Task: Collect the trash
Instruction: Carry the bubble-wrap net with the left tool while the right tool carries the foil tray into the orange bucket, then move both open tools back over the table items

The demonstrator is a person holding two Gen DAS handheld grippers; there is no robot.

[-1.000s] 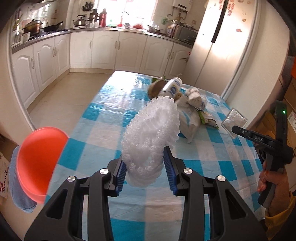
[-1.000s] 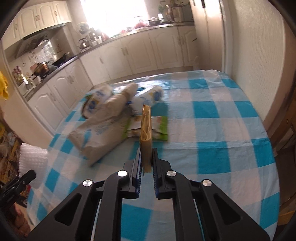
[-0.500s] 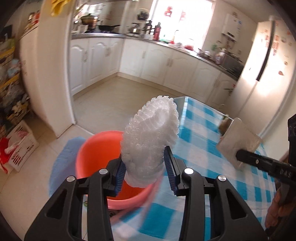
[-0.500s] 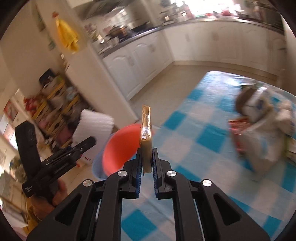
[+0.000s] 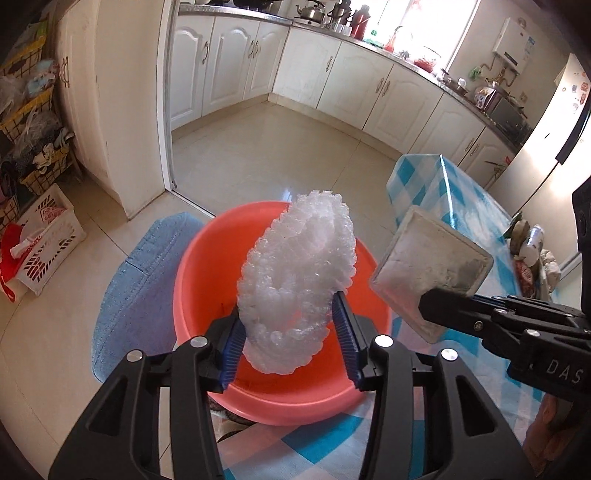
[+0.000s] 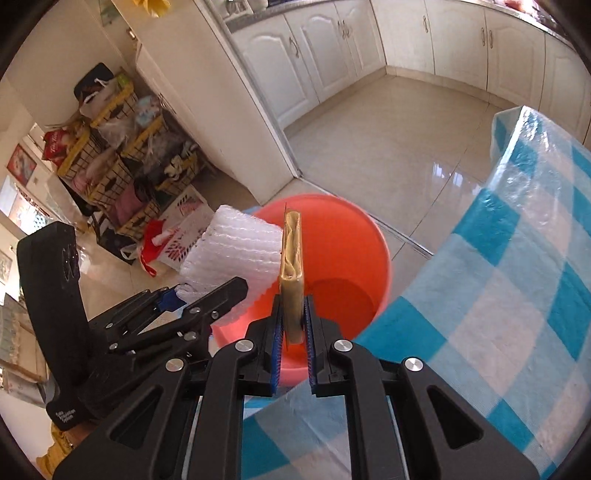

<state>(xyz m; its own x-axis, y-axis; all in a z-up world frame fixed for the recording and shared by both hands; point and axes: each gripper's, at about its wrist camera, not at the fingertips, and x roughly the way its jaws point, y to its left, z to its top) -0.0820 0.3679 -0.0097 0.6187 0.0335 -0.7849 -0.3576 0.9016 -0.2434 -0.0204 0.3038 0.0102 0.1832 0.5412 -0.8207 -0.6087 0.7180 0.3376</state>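
Left hand-held gripper [image 5: 289, 341] clamped on white bubbly foam wrap [image 5: 297, 280], upright, directly over round orange plastic basin [image 5: 192, 280] on floor. Right hand-held gripper [image 6: 293, 341] pinching flat tan packet [image 6: 291, 258], edge-up, above basin's near rim beside blue-checked tabletop [image 6: 517, 295]. Left nearer centre; drop straight down.

The table under its blue-and-white checked cloth [image 6: 524, 280] serves as the landmark. Beyond its far end, white base cabinets [image 5: 373, 81] run along the wall beneath a worktop bearing a kettle [image 5: 309, 12] and flasks. A white refrigerator [image 5: 546, 147] stands past the table's far corner, beside the cabinets. Glossy beige floor tiles [image 6: 399, 147] spread between table and cabinets. Off the table's near end a blue cushioned stool [image 5: 136, 291] sits on the floor. Farther from the table, against a tall white cupboard [image 6: 218, 118], yellow wire racks [image 6: 122, 162] are stuffed with bags, and a white slotted crate [image 5: 44, 240] rests on the floor close by.
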